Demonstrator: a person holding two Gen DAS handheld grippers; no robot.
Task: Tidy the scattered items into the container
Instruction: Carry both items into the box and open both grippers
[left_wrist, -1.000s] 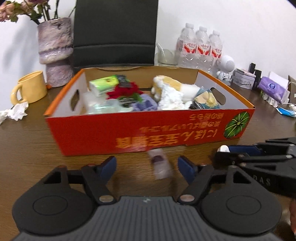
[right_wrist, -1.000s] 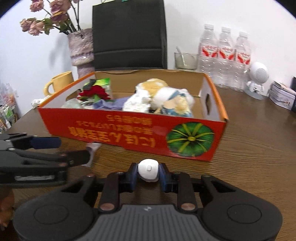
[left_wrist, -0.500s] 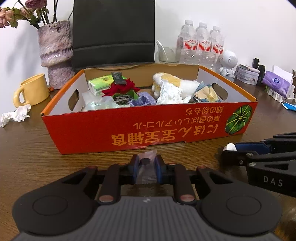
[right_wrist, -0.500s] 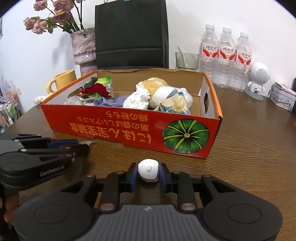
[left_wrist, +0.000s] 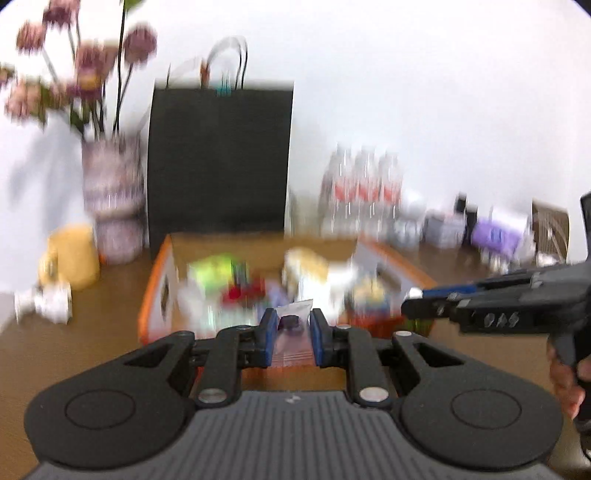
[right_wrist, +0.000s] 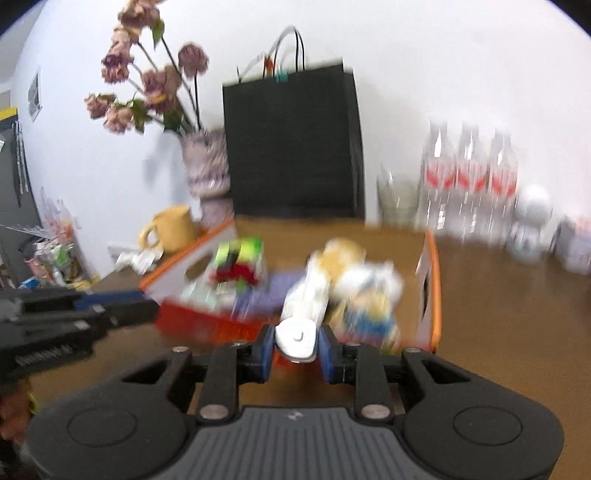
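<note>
orange cardboard box sits just ahead, already heaped with soft toys and packets. left gripper pinches a crinkly clear sachet by its flat sides, held above the rim to clear it. right gripper clamps a smooth, rounded white gadget, likewise poised for dropping in.
</note>
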